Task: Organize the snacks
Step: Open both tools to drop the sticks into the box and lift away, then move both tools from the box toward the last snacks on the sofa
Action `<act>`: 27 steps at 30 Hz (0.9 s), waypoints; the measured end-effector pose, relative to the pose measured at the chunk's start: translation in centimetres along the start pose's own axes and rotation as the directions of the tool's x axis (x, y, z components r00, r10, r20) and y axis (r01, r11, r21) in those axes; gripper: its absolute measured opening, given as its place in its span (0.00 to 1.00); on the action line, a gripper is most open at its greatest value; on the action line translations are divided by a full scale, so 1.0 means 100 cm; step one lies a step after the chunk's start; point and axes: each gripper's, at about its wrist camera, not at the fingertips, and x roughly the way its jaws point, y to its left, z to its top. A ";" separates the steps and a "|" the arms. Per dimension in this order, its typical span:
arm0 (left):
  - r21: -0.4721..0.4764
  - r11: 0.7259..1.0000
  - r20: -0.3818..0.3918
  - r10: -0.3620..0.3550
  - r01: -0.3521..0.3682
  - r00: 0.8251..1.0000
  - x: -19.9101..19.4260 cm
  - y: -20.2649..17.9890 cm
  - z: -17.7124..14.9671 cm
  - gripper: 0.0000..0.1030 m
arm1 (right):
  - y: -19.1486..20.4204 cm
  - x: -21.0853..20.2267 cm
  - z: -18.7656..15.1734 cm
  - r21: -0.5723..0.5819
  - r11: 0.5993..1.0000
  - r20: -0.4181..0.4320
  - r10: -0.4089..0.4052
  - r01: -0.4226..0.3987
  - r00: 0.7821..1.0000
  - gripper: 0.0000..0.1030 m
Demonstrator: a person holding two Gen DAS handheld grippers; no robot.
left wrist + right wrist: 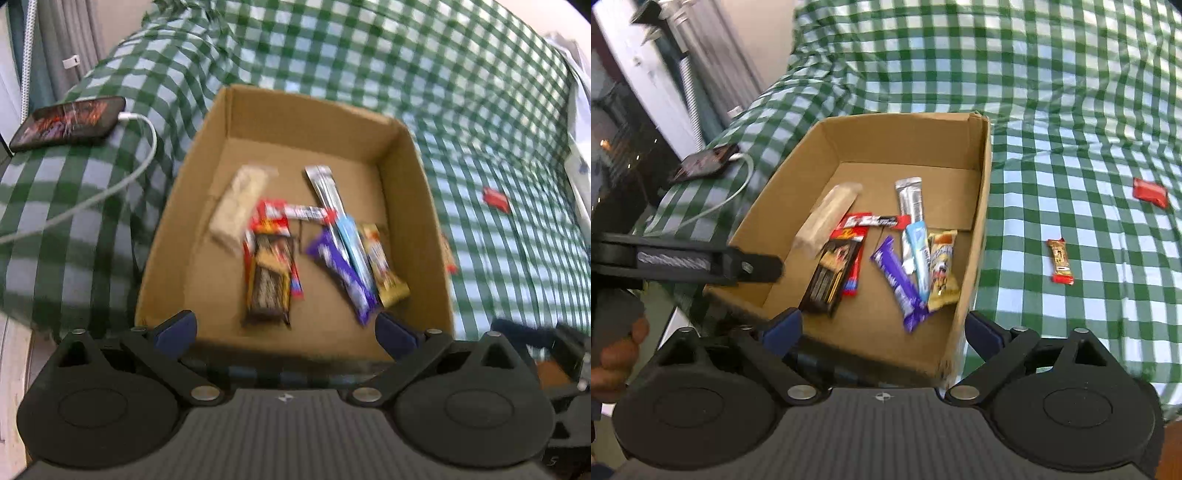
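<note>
Both the left hand-held gripper [286, 328] and right hand-held gripper [882, 330] stand wide apart, empty, over the brown cardboard box [979, 221]. Right of it on the green checked cloth [1071, 110], the small red-and-tan wrapped snack bar [1060, 261] looks light, crinkly, slippery; pinch across its middle.

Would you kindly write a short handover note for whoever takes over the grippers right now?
Left gripper: open, holding nothing, at the near edge of the cardboard box.
Right gripper: open, holding nothing, at the box's near right corner.
Done: a pile of snack bars lies inside the box.
Left: the small orange bar and the red packet lie on the checked cloth, right of the box.
</note>
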 end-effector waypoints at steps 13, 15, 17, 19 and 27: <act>0.021 0.998 0.153 0.063 -0.067 0.986 -0.075 -0.025 -0.048 1.00 | 0.022 -0.072 -0.033 -0.082 0.995 0.135 -0.049 0.061 0.990 0.99; 0.032 0.996 0.166 0.073 -0.079 0.984 -0.082 -0.028 -0.053 1.00 | 0.021 -0.080 -0.036 -0.070 0.995 0.153 -0.054 0.065 0.987 0.99; 0.046 0.996 0.171 0.070 -0.079 0.983 -0.086 -0.031 -0.057 1.00 | 0.019 -0.085 -0.039 -0.055 0.997 0.163 -0.052 0.062 0.985 0.99; 0.058 0.995 0.180 0.074 -0.086 0.981 -0.090 -0.037 -0.061 1.00 | 0.017 -0.089 -0.042 -0.040 0.998 0.171 -0.051 0.058 0.984 0.99; 0.102 0.989 0.188 0.086 -0.106 0.978 -0.096 -0.052 -0.069 1.00 | 0.007 -0.103 -0.052 0.008 0.999 0.198 -0.053 0.053 0.979 0.99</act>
